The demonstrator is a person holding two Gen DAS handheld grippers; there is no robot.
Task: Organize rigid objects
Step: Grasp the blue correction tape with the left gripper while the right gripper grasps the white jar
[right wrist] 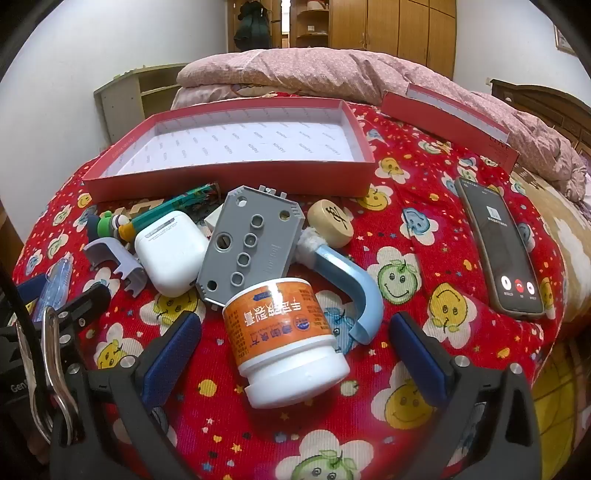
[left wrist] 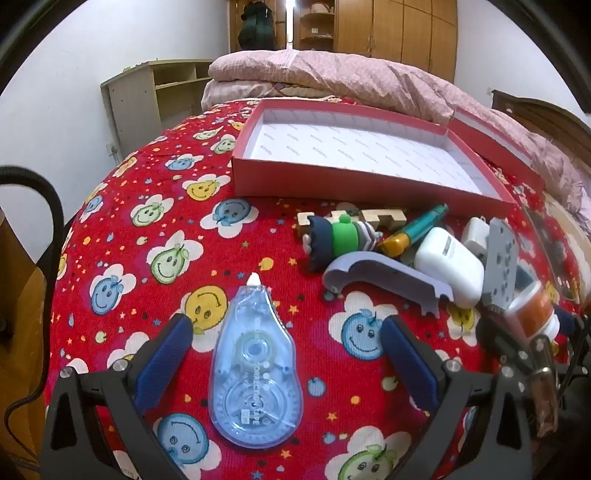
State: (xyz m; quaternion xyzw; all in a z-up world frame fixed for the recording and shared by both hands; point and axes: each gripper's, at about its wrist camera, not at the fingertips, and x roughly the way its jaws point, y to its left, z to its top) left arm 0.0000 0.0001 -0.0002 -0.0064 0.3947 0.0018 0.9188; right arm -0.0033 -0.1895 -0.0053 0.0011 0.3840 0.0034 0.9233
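Your left hand-held gripper (left wrist: 286, 354) stands wide, released — correction tape (left wrist: 255, 373) lies flat between its pads, untouched. Your right hand-held gripper (right wrist: 295, 354) is released too, straddling the orange pill bottle (right wrist: 286, 339) on its side. Both lie nearer you than the empty red box (right wrist: 236, 173) on the bed — clutter pile between.

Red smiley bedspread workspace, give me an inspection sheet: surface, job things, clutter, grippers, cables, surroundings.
Surface: red smiley-print bedspread, rumpled.
Job's things: clear blue correction tape dispenser; white orange-labelled plastic bottle lying down; open red cardboard box, empty.
Clutter: white earbud case, grey holed plastic plate, round wooden chess piece, black smartphone with lit screen.
Grippers: left gripper open around dispenser; right gripper open around bottle.
Cables: black cable at left.
Surroundings: pink quilt, wooden wardrobe.
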